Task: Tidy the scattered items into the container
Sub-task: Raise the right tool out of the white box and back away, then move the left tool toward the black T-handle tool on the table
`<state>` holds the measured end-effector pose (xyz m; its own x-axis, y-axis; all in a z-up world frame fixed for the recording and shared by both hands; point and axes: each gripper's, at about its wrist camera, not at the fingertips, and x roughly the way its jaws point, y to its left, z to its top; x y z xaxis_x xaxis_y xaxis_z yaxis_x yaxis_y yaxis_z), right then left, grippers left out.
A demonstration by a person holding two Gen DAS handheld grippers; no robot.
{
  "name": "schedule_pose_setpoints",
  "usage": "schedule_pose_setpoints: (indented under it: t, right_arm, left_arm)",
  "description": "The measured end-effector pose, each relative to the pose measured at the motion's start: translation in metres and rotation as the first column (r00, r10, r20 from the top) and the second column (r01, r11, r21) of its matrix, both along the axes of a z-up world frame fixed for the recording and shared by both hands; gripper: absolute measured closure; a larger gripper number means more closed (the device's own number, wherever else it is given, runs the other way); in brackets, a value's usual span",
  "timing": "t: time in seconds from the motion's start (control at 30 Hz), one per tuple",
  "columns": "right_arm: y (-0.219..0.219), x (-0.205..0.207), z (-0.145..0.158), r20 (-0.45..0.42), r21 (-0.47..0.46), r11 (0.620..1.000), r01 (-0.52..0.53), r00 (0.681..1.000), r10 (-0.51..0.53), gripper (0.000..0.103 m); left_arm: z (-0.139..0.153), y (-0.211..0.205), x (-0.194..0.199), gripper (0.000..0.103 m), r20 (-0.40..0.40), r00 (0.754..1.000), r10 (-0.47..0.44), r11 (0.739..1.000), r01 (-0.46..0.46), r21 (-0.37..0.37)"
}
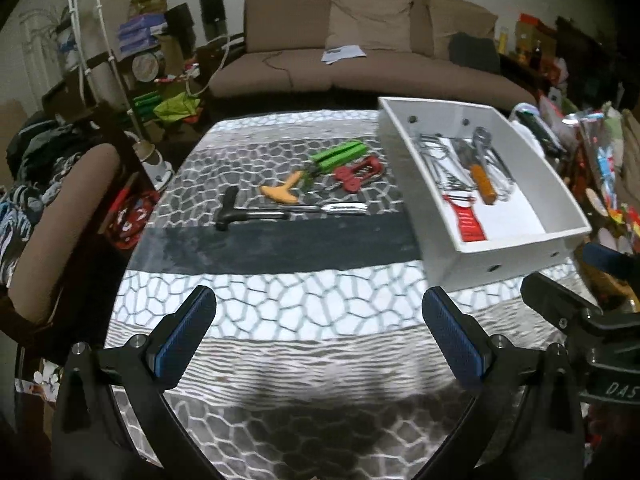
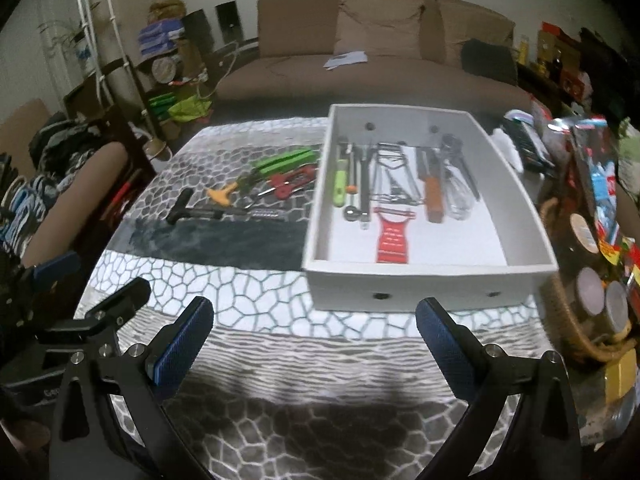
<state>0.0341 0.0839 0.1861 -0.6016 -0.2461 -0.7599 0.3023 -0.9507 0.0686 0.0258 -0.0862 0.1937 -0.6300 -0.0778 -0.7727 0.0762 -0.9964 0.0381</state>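
Note:
A white tray (image 1: 520,242) stands on the right of the patterned table (image 1: 280,320); it also shows in the right wrist view (image 2: 432,280). It holds a red peeler (image 2: 394,240), an orange-handled tool (image 2: 434,196), a whisk and other utensils. Loose on the table to its left lie a green-handled tool (image 1: 340,154), a red tool (image 1: 358,174), an orange T-handled tool (image 1: 282,190), a black T-handled tool (image 1: 240,212) and a metal utensil (image 1: 340,208). My left gripper (image 1: 320,332) and right gripper (image 2: 314,336) are open and empty above the near table edge.
A brown sofa (image 1: 360,52) stands behind the table. A padded chair arm (image 1: 60,220) with clothes is at the left. A wicker basket (image 2: 580,320) and packaged goods (image 2: 596,168) crowd the right edge. My right gripper's body shows in the left wrist view (image 1: 580,320).

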Motion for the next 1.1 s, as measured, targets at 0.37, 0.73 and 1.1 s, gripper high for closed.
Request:
schedule_pose_setpoints:
  t: [0.37,0.73,1.1]
  right_arm:
    - [-0.053,-0.004,-0.014,-0.052,0.023,0.999,-0.034,0.998,0.035,0.000]
    - [-0.070,-0.001,-0.015,-0.092,0.038,0.998,-0.040,0.995,0.043,0.000]
    - [-0.073,0.006,-0.013,-0.120,0.047,0.998,-0.039,0.992,0.045,0.000]
  left_arm:
    - [-0.017,-0.049,-0.005,0.000,-0.028,0.998,0.059,0.998,-0.059,-0.016]
    - [-0.022,-0.069,-0.003,0.000,-0.039,0.994,0.103,0.995,-0.102,0.015]
    - [-0.018,-0.071,0.001,0.000,-0.050,0.992,0.114,0.993,-0.114,0.012]
